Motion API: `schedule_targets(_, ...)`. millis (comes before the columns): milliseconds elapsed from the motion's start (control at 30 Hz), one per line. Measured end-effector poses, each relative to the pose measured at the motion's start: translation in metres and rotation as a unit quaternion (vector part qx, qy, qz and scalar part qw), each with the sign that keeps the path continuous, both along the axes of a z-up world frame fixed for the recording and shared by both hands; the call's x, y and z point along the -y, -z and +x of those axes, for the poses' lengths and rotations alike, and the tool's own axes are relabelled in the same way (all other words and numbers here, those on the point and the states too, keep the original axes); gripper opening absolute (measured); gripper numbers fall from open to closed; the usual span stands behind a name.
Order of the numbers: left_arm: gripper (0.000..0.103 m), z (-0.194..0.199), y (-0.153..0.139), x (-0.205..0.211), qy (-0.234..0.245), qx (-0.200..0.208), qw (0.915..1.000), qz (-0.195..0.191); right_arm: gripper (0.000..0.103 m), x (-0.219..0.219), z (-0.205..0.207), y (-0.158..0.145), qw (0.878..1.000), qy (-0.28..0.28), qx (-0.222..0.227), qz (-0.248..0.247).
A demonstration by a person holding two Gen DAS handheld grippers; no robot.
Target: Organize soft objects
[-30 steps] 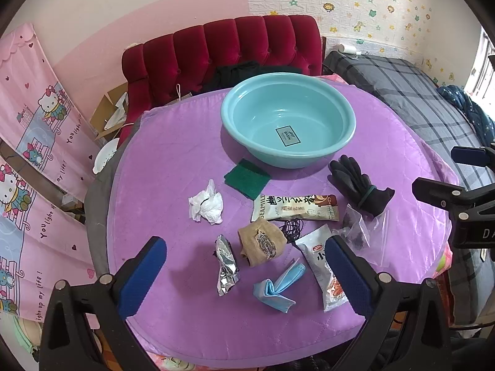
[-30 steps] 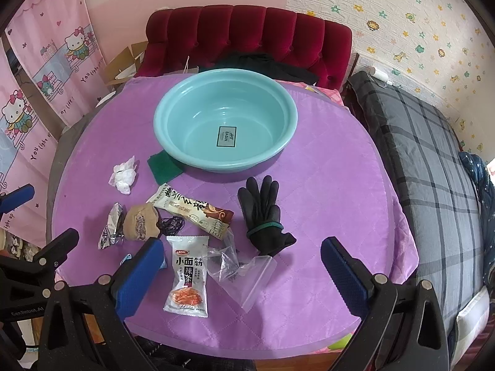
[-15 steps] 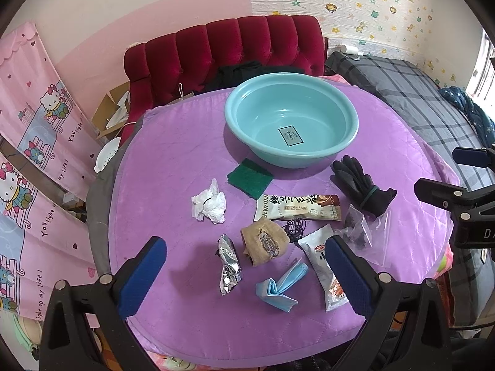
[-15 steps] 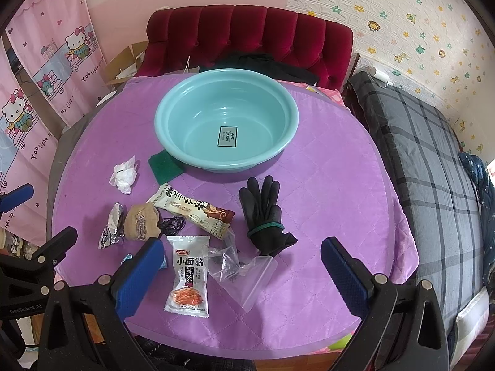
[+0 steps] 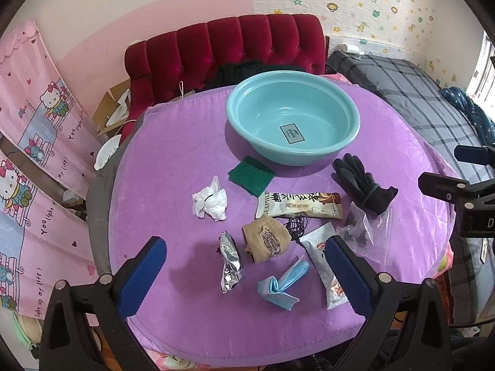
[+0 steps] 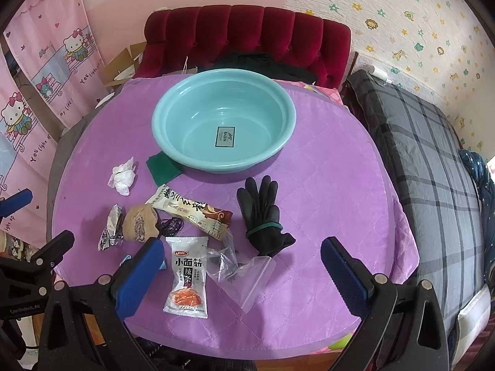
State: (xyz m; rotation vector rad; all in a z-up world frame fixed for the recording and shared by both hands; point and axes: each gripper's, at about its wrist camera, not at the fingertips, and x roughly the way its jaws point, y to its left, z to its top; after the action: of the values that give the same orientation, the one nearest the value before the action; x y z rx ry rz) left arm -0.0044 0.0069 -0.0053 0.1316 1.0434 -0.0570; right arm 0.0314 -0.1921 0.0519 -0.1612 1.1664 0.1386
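Observation:
An empty teal basin (image 5: 294,123) (image 6: 224,128) stands at the back of a round purple table (image 5: 173,160). In front of it lie black gloves (image 5: 365,185) (image 6: 263,216), a green cloth (image 5: 251,176), a white crumpled tissue (image 5: 210,201), a brown sock (image 5: 266,241), a blue face mask (image 5: 283,284), a foil wrapper (image 5: 230,262), two snack packets (image 5: 298,205) (image 6: 187,278) and a clear plastic bag (image 6: 244,269). My left gripper (image 5: 244,275) is open above the near table edge, over the mask. My right gripper (image 6: 241,275) is open above the plastic bag.
A red tufted sofa (image 5: 222,52) with dark clothing stands behind the table. A bed with a grey plaid cover (image 6: 433,160) lies to the right. Pink cartoon curtains (image 5: 31,142) hang on the left. A cardboard box (image 5: 113,108) sits on the floor at back left.
The left gripper's view has shifted slightly, so the table's things sit a little further right in it. The right gripper and all objects have stayed in place.

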Motion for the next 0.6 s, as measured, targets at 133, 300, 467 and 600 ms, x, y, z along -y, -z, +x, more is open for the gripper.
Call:
schedule_targets(133, 0.103, 0.001, 0.000, -0.003, -0.002, 0.001, 1.0000, 0.003, 0.103, 0.003, 0.002, 0.000, 1.000, 0.001, -0.001, 0.001)
schedule_targets(300, 0.103, 0.001, 0.002, -0.008, -0.009, 0.001, 1.0000, 0.000, 0.103, 0.006, 0.004, 0.001, 1.000, 0.004, -0.003, 0.004)
schedule_targets(467, 0.103, 0.000, 0.008, -0.018, -0.016, -0.003, 0.9999, 0.004, 0.103, 0.011, 0.007, 0.003, 1.000, 0.004, -0.004, 0.002)
schedule_targets(600, 0.103, 0.000, 0.013, -0.028, -0.025, -0.012, 0.9995, -0.013, 0.103, 0.014, 0.012, 0.008, 1.000, 0.005, -0.002, -0.006)
